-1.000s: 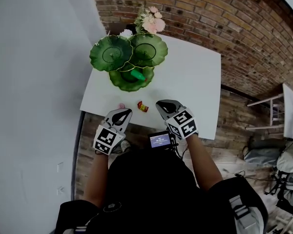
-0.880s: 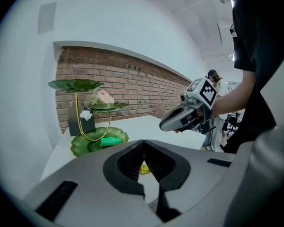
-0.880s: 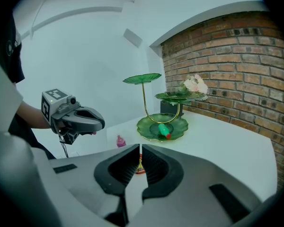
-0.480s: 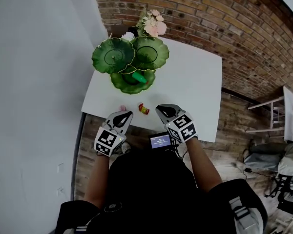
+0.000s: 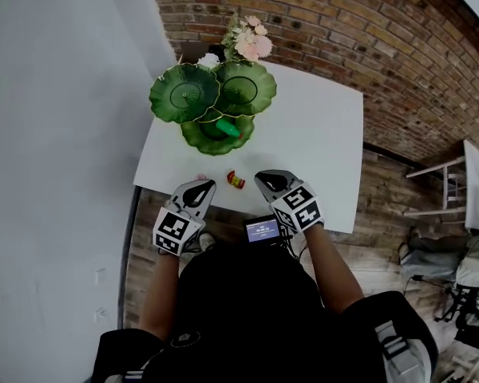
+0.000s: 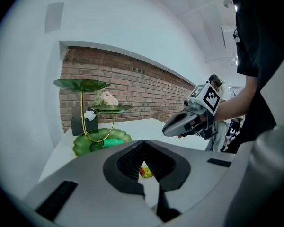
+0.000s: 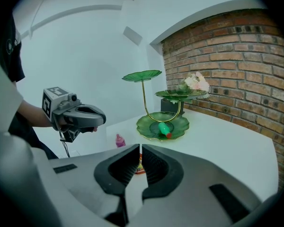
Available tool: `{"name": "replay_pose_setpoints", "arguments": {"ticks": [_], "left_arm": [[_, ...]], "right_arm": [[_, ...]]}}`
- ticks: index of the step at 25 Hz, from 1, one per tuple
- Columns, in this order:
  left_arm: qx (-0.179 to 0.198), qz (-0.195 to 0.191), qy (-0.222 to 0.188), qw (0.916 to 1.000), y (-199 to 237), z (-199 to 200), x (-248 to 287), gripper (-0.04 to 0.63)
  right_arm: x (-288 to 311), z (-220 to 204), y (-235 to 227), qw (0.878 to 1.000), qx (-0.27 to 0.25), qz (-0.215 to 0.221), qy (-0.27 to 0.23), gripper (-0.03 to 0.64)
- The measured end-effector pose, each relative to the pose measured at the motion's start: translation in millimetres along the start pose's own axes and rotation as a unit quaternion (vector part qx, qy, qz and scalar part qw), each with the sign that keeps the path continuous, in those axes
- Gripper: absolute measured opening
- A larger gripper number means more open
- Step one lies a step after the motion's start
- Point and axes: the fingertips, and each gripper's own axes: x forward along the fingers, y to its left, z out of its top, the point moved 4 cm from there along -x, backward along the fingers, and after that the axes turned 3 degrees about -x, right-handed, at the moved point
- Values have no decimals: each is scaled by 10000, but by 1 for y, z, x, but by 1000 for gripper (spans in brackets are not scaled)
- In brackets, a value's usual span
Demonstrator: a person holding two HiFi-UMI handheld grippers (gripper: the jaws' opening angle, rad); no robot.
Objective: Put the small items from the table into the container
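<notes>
I hold left gripper [image 5: 201,188] and right gripper [image 5: 265,178] at the bench's [image 5: 319,134] near edge, jaws closed, empty. Red-yellow item [image 5: 235,179] and pink item [image 7: 119,140] lie there, unpicked. Next move, in my judgement: open jaws over one, then carry it to the green container [image 5: 198,140].

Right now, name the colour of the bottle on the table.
The bottle is pink; see right gripper view.

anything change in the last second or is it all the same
Nothing visibly changed. The left tool and the right tool stay shut and empty by the near edge of the table. The red-and-yellow item and the pink item still lie on the table, and the green item is still in the bottom dish.
</notes>
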Motion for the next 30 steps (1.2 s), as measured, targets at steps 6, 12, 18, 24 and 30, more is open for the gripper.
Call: {"name": "replay_pose_setpoints", "arguments": {"ticks": [6, 12, 18, 24, 30], "left_arm": [[-36, 74, 19, 10000, 1, -3, -1, 11], [-34, 274, 25, 9996, 6, -4, -1, 11], [-114, 564, 151, 9982, 18, -9, 0, 55], [-199, 855, 402, 9953, 34, -22, 7, 206], [-351, 1008, 924, 9900, 48, -50, 20, 235]], "right_arm": [[1, 1, 3, 10000, -47, 65, 8, 28], [0, -1, 3, 9999, -49, 90, 23, 28], [0, -5, 5, 9999, -20, 124, 80, 28], [1, -11, 4, 9997, -3, 141, 191, 28], [1, -18, 1, 9993, 14, 136, 350, 28]]}}
